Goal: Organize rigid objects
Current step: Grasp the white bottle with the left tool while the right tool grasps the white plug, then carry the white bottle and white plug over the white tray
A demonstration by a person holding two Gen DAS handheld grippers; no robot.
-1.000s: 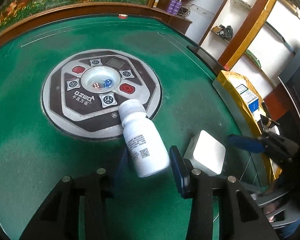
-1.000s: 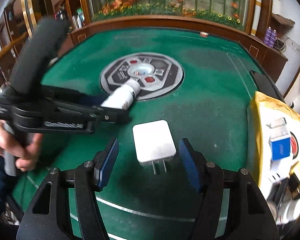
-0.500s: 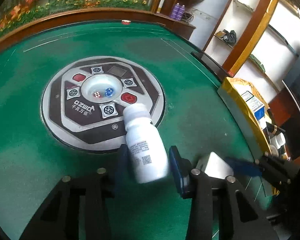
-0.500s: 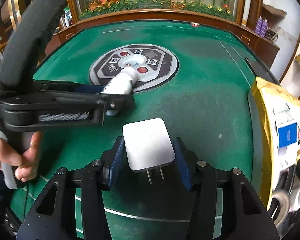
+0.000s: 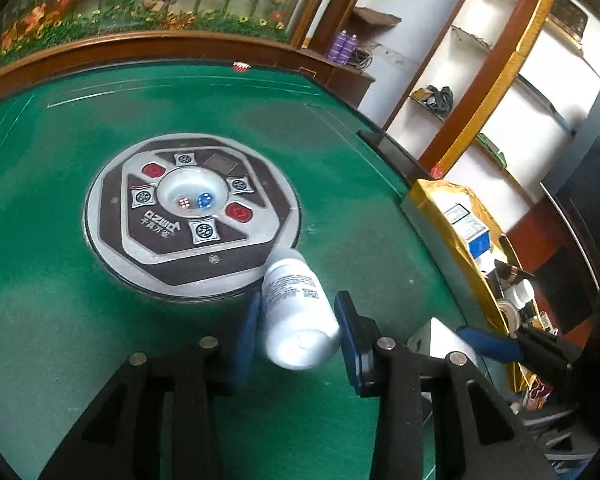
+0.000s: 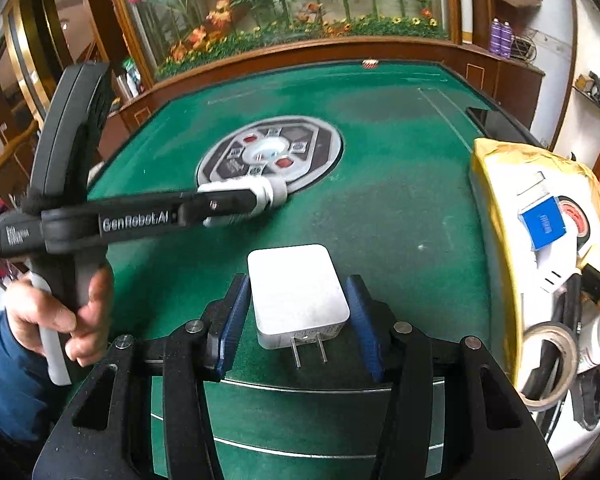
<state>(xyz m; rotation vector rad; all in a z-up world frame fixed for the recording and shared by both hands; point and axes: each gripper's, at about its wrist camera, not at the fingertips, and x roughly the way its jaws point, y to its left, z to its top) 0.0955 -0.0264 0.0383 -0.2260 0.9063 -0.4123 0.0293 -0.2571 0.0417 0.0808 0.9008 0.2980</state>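
Observation:
A white plastic bottle (image 5: 292, 292) sits between the blue pads of my left gripper (image 5: 298, 320), whose jaws are closing and pressing on its sides. Its base tips up toward the camera and its cap points at the table's centre panel. In the right wrist view the same bottle (image 6: 274, 192) shows its cap past the left gripper's fingers (image 6: 228, 202). My right gripper (image 6: 298, 292) is shut on a white plug-in charger (image 6: 296, 288), prongs toward the camera, just above the green felt. The charger (image 5: 436, 340) also appears at the lower right of the left wrist view.
A round dice panel (image 5: 192, 216) fills the middle of the green table (image 6: 400, 200). At the right edge stands a yellow-lined box (image 6: 496, 184) holding a blue carton, a tape roll (image 6: 548, 360) and other small items. A hand in a blue sleeve (image 6: 60, 312) holds the left gripper.
The right gripper's jaws closed onto the charger and raised it off the felt. The left gripper's jaws narrowed on the bottle, whose base tipped up toward the camera.

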